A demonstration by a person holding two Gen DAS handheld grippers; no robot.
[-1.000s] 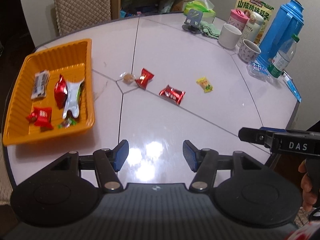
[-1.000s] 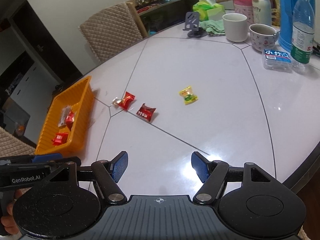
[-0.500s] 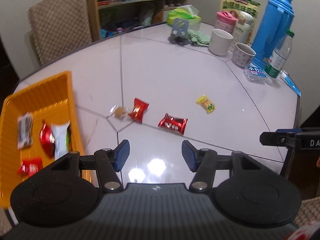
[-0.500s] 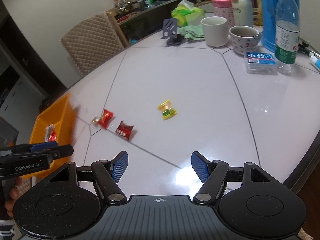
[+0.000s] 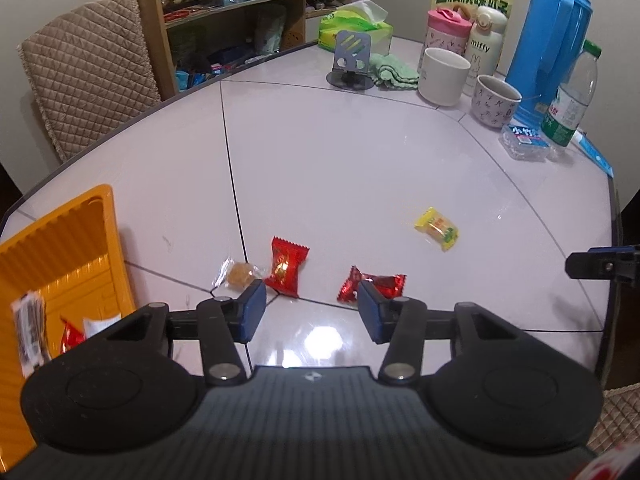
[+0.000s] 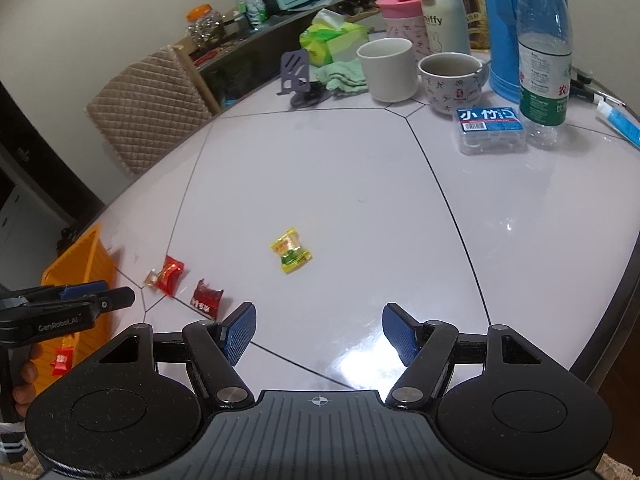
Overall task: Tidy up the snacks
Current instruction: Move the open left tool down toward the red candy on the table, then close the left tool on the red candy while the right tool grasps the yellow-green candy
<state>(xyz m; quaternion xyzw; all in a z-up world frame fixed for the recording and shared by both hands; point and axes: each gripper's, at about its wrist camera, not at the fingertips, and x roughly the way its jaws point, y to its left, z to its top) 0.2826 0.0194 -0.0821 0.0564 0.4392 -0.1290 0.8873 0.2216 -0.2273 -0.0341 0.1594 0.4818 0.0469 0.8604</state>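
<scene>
Several wrapped snacks lie loose on the white table: a clear-wrapped brown candy [image 5: 240,274], a red packet [image 5: 286,266], a dark red packet [image 5: 374,286] and a yellow-green candy [image 5: 437,234] [image 6: 291,255]. My left gripper [image 5: 310,310] hovers just short of the two red packets, its jaws closing with nothing between them. My right gripper [image 6: 318,334] stands open and empty, short of the yellow-green candy. An orange tray [image 5: 60,240] at the left holds several snacks.
At the back right stand a blue thermos [image 5: 554,36], a water bottle [image 6: 544,52], two mugs [image 5: 444,76] [image 5: 494,100], a small plastic box [image 6: 490,130], a tissue pack, a phone stand [image 5: 350,60] and a green cloth. A quilted chair [image 5: 88,68] sits behind the table.
My left gripper has moved right, away from the orange tray and toward the loose red packets, and its jaws have narrowed. My right gripper has shifted closer to the yellow-green candy.
</scene>
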